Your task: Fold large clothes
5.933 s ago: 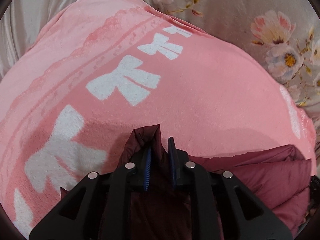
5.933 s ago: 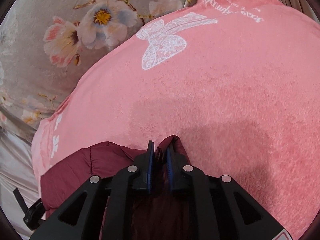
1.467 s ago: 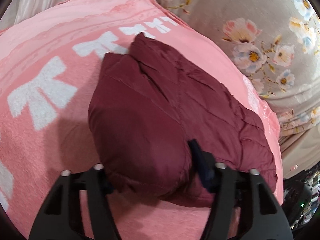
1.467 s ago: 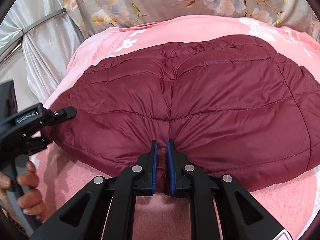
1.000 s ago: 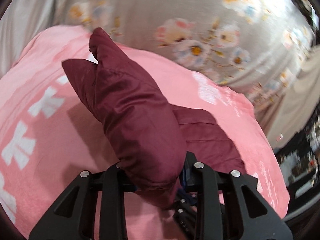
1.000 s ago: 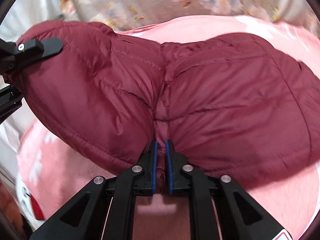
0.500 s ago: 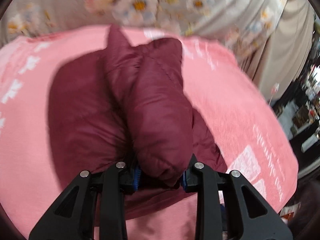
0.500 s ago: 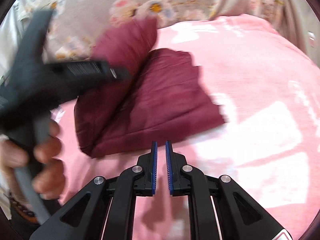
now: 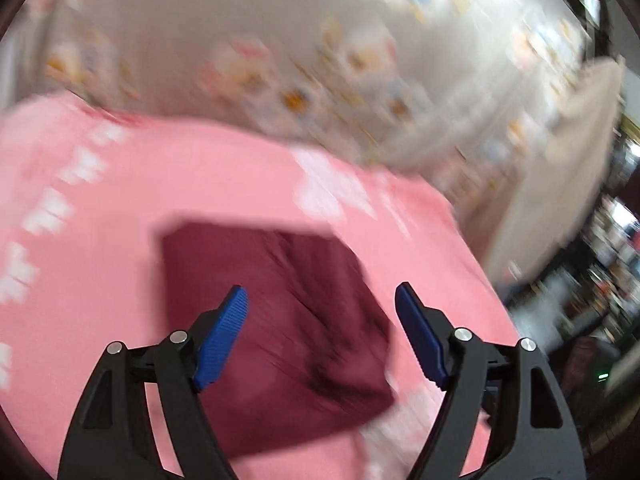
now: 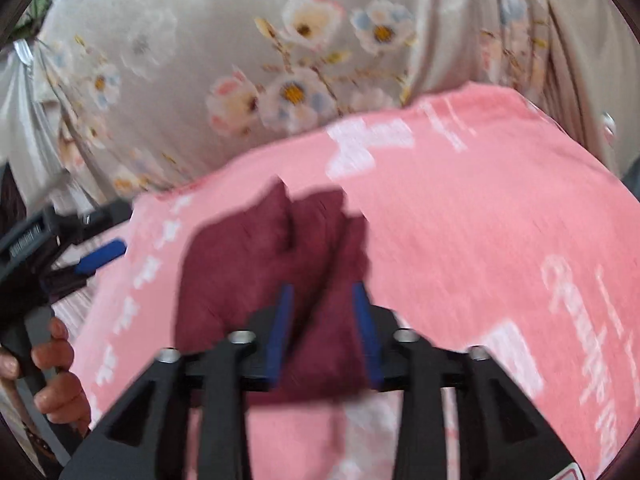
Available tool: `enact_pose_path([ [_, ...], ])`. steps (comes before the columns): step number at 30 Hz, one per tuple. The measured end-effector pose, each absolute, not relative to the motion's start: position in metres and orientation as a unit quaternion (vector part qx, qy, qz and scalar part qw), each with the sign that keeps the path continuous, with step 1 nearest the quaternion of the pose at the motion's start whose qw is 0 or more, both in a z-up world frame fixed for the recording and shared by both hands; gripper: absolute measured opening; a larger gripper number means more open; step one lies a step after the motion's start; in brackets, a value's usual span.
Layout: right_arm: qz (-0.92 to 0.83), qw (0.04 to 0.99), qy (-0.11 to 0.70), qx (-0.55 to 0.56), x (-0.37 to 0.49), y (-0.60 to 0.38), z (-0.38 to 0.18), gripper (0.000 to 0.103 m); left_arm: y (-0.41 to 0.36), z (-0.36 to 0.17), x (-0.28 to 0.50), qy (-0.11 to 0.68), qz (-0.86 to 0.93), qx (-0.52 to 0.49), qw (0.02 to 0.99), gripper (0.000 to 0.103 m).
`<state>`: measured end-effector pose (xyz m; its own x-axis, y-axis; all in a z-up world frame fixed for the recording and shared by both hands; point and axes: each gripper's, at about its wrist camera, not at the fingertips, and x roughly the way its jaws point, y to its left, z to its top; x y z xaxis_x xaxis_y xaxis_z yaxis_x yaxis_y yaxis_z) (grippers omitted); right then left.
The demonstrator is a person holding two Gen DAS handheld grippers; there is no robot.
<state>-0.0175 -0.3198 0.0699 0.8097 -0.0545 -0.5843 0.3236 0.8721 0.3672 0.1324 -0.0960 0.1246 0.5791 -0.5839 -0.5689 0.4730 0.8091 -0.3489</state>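
A dark red puffer jacket [image 9: 280,320] lies folded into a compact bundle on the pink blanket [image 9: 120,184]. It also shows in the right wrist view [image 10: 272,264]. My left gripper [image 9: 322,300] is open and empty, raised above the bundle. My right gripper [image 10: 322,300] is open part way, close over the near edge of the bundle, holding nothing. The left gripper also shows at the left edge of the right wrist view [image 10: 100,252], held by a hand. Both views are blurred by motion.
The pink blanket [image 10: 500,220] with white bows and lettering covers the bed. A grey floral curtain [image 10: 280,60] hangs behind it. Dark shelves with clutter [image 9: 600,280] stand beyond the blanket's right edge.
My left gripper has let go of the jacket, opened wide and pulled back. My right gripper has opened part way. The jacket now lies as a smaller folded bundle.
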Motion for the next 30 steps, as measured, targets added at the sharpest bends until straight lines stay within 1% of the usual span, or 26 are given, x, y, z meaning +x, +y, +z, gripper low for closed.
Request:
enact_pose_path([
  [1, -0.091, 0.926, 0.278, 0.237, -0.001, -0.321, 0.082, 0.061, -0.086, 0.132, 0.143, 0.340, -0.265, -0.076, 0.899, 0.074],
  [3, -0.074, 0.928, 0.268, 0.248, 0.037, -0.323, 0.101, 0.066, -0.075, 0.140, 0.165, 0.337, -0.216, -0.071, 0.914, 0.074],
  [5, -0.066, 0.922, 0.275, 0.264, 0.084, -0.326, 0.112, 0.069, -0.068, 0.144, 0.184, 0.338, -0.187, -0.066, 0.920, 0.074],
  [7, -0.070, 0.911, 0.301, 0.272, 0.128, -0.327, 0.111, 0.070, -0.062, 0.142, 0.205, 0.346, -0.163, -0.059, 0.922, 0.074],
  [12, -0.131, 0.864, 0.376, 0.307, 0.201, -0.337, 0.068, 0.070, -0.076, 0.122, 0.247, 0.384, -0.134, -0.047, 0.913, 0.074],
  [14, -0.157, 0.848, 0.413, 0.293, 0.216, -0.336, 0.044, 0.070, -0.085, 0.107, 0.252, 0.397, -0.130, -0.037, 0.908, 0.074],
  [15, -0.161, 0.843, 0.427, 0.286, 0.220, -0.336, 0.034, 0.068, -0.091, 0.096, 0.259, 0.411, -0.129, -0.032, 0.902, 0.074],
  [16, -0.162, 0.837, 0.440, 0.282, 0.222, -0.336, 0.025, 0.057, -0.097, 0.087, 0.260, 0.418, -0.131, -0.031, 0.899, 0.074],
  [17, -0.158, 0.833, 0.448, 0.282, 0.222, -0.337, 0.016, 0.045, -0.104, 0.077, 0.264, 0.429, -0.136, -0.031, 0.893, 0.074],
  [18, -0.154, 0.831, 0.455, 0.281, 0.219, -0.337, 0.007, 0.022, -0.110, 0.070, 0.266, 0.435, -0.137, -0.029, 0.889, 0.074],
  [19, -0.148, 0.832, 0.453, 0.284, 0.215, -0.339, 0.001, 0.013, -0.117, 0.062, 0.268, 0.441, -0.139, -0.025, 0.886, 0.074],
  [21, -0.138, 0.842, 0.425, 0.301, 0.201, -0.347, -0.001, 0.007, -0.131, 0.051, 0.270, 0.451, -0.148, -0.021, 0.880, 0.074],
  [22, -0.138, 0.848, 0.410, 0.306, 0.192, -0.352, -0.001, 0.006, -0.139, 0.045, 0.271, 0.455, -0.151, -0.018, 0.877, 0.074],
  [26, -0.155, 0.866, 0.363, 0.308, 0.164, -0.363, -0.005, 0.005, -0.172, 0.018, 0.272, 0.471, -0.163, -0.003, 0.867, 0.074],
  [30, -0.188, 0.872, 0.361, 0.273, 0.157, -0.365, -0.016, 0.005, -0.199, -0.011, 0.274, 0.481, -0.152, 0.015, 0.864, 0.074],
])
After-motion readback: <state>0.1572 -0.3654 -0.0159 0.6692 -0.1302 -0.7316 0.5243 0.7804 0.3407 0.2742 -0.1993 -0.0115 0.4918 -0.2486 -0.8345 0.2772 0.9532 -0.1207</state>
